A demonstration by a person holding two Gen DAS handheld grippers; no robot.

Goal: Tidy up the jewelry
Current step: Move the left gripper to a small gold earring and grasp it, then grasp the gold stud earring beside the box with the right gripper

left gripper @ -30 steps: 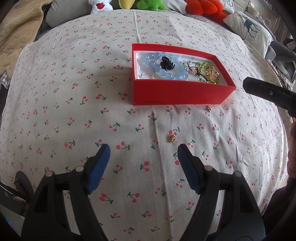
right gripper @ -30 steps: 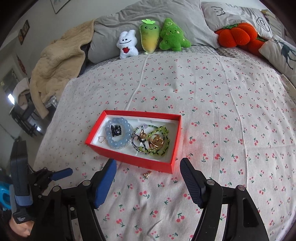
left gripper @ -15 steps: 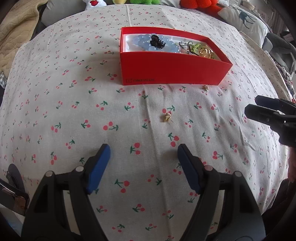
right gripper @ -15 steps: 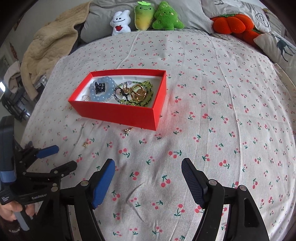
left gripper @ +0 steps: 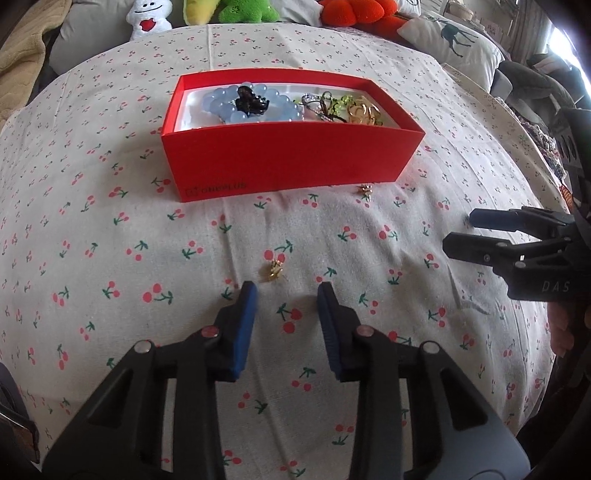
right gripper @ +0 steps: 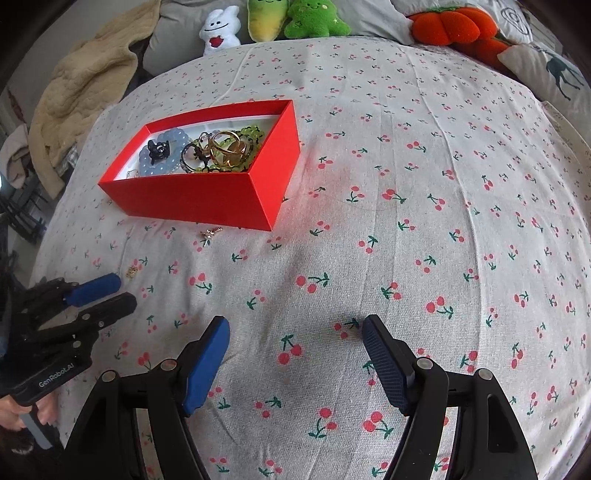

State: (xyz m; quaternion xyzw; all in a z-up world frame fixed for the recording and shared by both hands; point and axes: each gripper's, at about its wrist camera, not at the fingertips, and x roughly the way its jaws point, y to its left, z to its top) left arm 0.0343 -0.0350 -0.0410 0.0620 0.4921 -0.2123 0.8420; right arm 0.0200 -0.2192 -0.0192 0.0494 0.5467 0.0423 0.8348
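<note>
A red box (left gripper: 288,162) on the cherry-print bedsheet holds a blue bead bracelet (left gripper: 251,105), a black clip, green beads and gold rings (right gripper: 229,149). A small gold earring (left gripper: 275,269) lies on the sheet just ahead of my left gripper (left gripper: 284,291), which is open with narrowed jaws and empty. A second small earring (left gripper: 365,190) lies by the box's front wall; it also shows in the right wrist view (right gripper: 209,233). My right gripper (right gripper: 295,332) is wide open and empty, low over the sheet right of the left one.
Plush toys (right gripper: 266,22) and an orange pumpkin cushion (right gripper: 450,27) line the back of the bed. A beige blanket (right gripper: 85,81) lies at the back left. A deer-print pillow (left gripper: 454,40) is at the right.
My left gripper moved forward and down toward the near gold earring and its jaws narrowed. My right gripper lowered toward the sheet and stayed open.
</note>
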